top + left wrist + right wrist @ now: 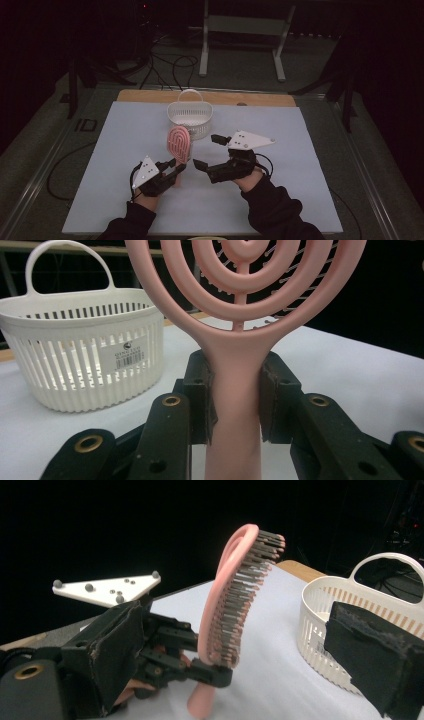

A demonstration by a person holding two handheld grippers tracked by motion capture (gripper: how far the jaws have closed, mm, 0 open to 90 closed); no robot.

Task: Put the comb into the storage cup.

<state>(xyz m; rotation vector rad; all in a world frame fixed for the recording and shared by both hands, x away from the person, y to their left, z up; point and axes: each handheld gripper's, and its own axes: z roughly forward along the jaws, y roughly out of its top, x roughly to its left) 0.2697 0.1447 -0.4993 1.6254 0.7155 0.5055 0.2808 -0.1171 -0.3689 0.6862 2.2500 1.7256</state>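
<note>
The left tongs (172, 167) are clamped on the handle of the pink hairbrush (179, 142), held upright just short of the white basket (190, 119). The right tongs (209, 152) gape wide beside it, holding nothing. With so low a grip, the top-heavy brush could pivot and tip onto the table (300, 190).

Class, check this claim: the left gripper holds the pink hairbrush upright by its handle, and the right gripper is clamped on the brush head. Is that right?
Not quite. The left gripper does grip the pink hairbrush upright by its handle, but the right gripper is open and apart from the brush head, as the high view shows.
</note>
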